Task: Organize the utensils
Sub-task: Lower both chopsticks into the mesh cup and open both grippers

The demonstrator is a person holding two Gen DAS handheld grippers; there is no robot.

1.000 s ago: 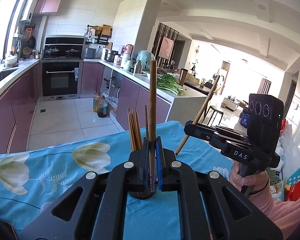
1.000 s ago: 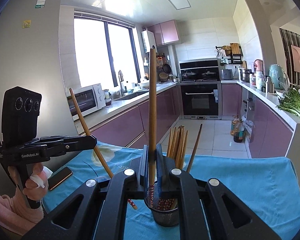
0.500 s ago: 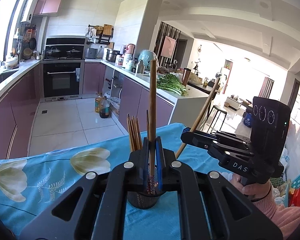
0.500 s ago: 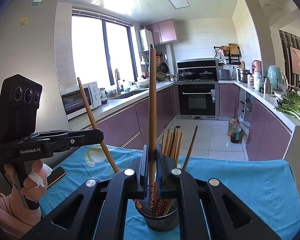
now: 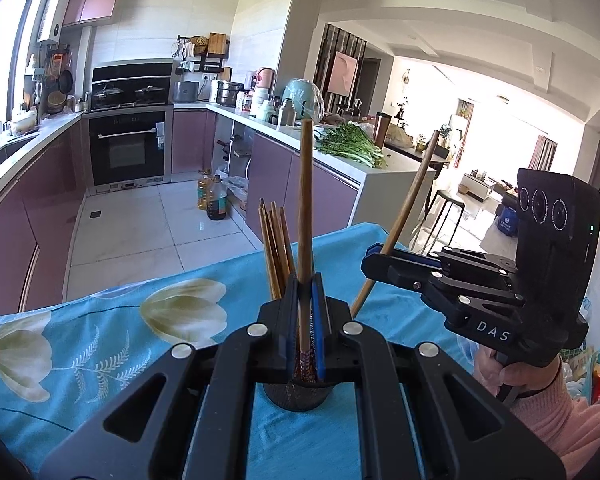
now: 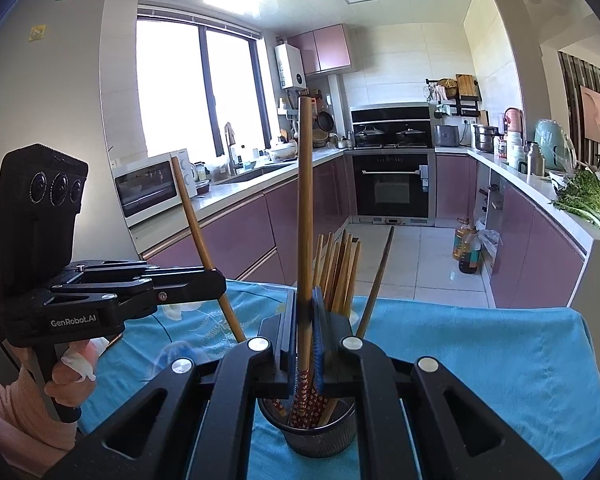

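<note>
A dark mesh utensil cup (image 6: pixel 318 428) stands on the blue tablecloth (image 6: pixel 480 360), with several wooden chopsticks (image 6: pixel 340 268) upright in it. My left gripper (image 5: pixel 305 316) is shut on one wooden chopstick (image 5: pixel 305 200), held upright with its patterned tip inside the cup (image 5: pixel 298 394). My right gripper (image 6: pixel 305 328) is shut on another wooden chopstick (image 6: pixel 304 200), its patterned tip also in the cup. Each gripper shows in the other's view, the right gripper (image 5: pixel 374 262) and the left gripper (image 6: pixel 216 282), each with its chopstick tilted.
The table (image 5: pixel 80 340) carries a blue cloth with white flowers. A phone (image 6: pixel 110 342) lies near the left hand. Kitchen counters, an oven (image 6: pixel 392 184) and oil bottles (image 5: pixel 212 200) on the floor are beyond the table's far edge.
Both grippers have lowered, and both chopstick tips have gone down into the cup. The cup now sits closer under both sets of fingers.
</note>
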